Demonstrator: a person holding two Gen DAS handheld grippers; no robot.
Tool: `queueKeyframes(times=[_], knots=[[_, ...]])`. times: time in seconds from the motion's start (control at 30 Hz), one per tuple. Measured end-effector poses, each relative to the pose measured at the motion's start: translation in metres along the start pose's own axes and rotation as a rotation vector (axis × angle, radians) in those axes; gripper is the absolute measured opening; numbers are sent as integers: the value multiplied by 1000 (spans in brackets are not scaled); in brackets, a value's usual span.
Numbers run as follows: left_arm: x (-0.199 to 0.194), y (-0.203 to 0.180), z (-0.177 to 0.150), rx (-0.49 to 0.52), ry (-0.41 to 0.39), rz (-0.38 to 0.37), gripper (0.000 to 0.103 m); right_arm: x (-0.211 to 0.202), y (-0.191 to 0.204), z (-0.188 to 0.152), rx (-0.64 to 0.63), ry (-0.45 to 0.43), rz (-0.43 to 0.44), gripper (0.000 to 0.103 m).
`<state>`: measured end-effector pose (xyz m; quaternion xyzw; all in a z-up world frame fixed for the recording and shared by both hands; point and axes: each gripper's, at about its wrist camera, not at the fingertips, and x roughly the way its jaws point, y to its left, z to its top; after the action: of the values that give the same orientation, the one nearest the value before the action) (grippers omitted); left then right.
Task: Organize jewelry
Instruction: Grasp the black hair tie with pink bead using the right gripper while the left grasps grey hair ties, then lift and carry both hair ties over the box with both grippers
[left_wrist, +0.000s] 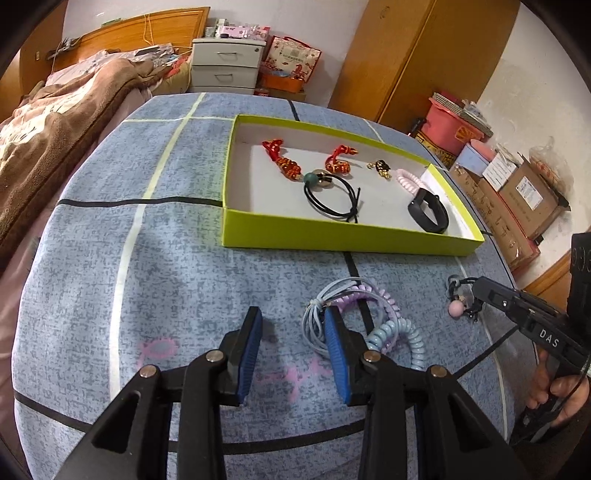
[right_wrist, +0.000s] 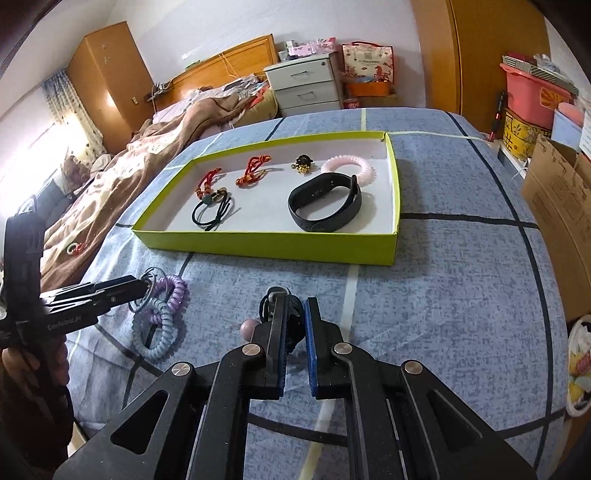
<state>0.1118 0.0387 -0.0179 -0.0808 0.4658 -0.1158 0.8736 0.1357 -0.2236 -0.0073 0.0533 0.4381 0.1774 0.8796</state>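
A green-walled tray (left_wrist: 332, 234) (right_wrist: 258, 242) on the blue bedspread holds two red knotted cords (left_wrist: 282, 158), a black elastic with a green bead (left_wrist: 332, 199), a gold-and-black charm (left_wrist: 382, 168), a pink coil tie (right_wrist: 349, 166) and a black wristband (right_wrist: 325, 201). In front of it lies a tangle of lilac and pale blue coil ties and thin elastics (left_wrist: 365, 317) (right_wrist: 159, 317). My left gripper (left_wrist: 293, 328) is open, its right finger at the tangle's left edge. My right gripper (right_wrist: 295, 314) is nearly shut around a black hair tie with a pink bead (right_wrist: 249, 328) (left_wrist: 460, 301).
A brown blanket (left_wrist: 55, 122) covers the bed to the left. A grey drawer unit (left_wrist: 225, 64) and a red bag stand at the back. Cardboard boxes (left_wrist: 528, 192) and a pink bin are stacked at the right, past the bedspread's edge.
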Motion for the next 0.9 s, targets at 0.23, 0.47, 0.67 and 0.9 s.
queueKeyframes(times=[0.23, 0.47, 0.67, 0.9], knots=[[-2, 10, -1, 2, 2, 30, 9, 1, 0, -3, -7, 8, -1, 9], [0, 4, -1, 48, -3, 69, 9, 7, 2, -5, -15, 35, -6, 9], [2, 4, 3, 33, 3, 72, 9, 11, 6, -7, -35, 61, -15, 9], [2, 2, 3, 49, 2, 82, 9, 12, 11, -8, -75, 68, -34, 12]])
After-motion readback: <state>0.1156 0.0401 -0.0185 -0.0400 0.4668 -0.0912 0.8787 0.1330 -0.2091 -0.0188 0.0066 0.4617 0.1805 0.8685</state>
